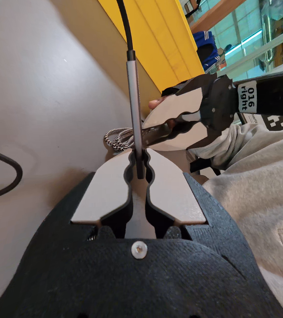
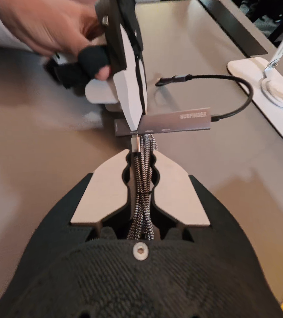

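My left gripper (image 1: 138, 153) is shut on one end of a slim grey hub (image 1: 134, 103), seen edge-on. The hub's black cable (image 1: 125, 25) runs up and away. In the right wrist view the left gripper (image 2: 140, 118) clamps the hub (image 2: 171, 122) from above, near its left end. My right gripper (image 2: 141, 153) is shut on a black-and-white braided cable (image 2: 142, 172). The cable's silver plug (image 2: 135, 142) meets the hub's near side; I cannot tell how deep it sits. The right gripper (image 1: 146, 136) and the braided cable's coil (image 1: 118, 139) also show beside the hub.
The hub's black cable (image 2: 240, 96) loops over the grey table (image 2: 206, 172) to a loose plug (image 2: 171, 80). A white stand base (image 2: 257, 106) sits at the right. A yellow panel (image 1: 154, 43) borders the table. A hand (image 2: 42, 25) and a grey sleeve (image 1: 240, 172) are close. Less than 4 cm separates the two grippers' tips. The yellow panel (image 1: 154, 43) lies around 20 cm away from my right fingertips.
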`<state>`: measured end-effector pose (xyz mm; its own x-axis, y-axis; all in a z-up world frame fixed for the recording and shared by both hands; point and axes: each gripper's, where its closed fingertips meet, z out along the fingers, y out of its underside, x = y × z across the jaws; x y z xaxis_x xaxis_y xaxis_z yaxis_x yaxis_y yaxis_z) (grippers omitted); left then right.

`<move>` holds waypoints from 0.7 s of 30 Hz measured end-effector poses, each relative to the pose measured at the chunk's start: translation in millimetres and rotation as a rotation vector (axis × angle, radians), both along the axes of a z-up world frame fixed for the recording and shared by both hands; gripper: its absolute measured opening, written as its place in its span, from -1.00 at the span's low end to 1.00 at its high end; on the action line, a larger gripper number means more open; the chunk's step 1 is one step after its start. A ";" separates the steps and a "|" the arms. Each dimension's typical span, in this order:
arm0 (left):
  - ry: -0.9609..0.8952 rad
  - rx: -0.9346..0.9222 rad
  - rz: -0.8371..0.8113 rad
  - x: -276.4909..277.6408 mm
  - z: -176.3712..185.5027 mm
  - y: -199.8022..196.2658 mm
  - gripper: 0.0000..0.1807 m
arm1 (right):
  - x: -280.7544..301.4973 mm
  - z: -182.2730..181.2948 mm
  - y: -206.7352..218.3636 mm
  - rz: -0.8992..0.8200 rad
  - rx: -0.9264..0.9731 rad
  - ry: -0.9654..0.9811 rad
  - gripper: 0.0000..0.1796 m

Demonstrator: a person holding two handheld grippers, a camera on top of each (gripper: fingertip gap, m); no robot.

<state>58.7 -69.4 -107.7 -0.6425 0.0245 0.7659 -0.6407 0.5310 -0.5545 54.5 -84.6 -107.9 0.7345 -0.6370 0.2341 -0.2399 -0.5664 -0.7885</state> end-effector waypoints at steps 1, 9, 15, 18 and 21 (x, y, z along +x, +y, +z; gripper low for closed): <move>0.007 -0.002 -0.003 -0.6 0.1 0.0 -0.89 | -0.1 -2.7 -0.8 0.003 -0.031 -0.005 -0.80; 0.062 -0.014 -0.003 -1.6 1.6 0.1 -0.89 | -2.9 -11.2 0.4 0.021 -0.083 0.025 -0.83; 0.090 -0.015 -0.005 -3.2 1.8 -0.1 -0.88 | -4.0 -14.1 2.2 0.024 -0.098 0.028 -0.87; 0.097 -0.017 -0.004 -3.0 2.0 0.1 -0.88 | -4.5 -14.3 3.4 0.028 -0.111 0.012 -0.89; 0.116 -0.021 -0.003 -2.8 2.8 0.5 -0.88 | -5.5 -14.2 5.0 0.036 -0.112 0.003 -0.93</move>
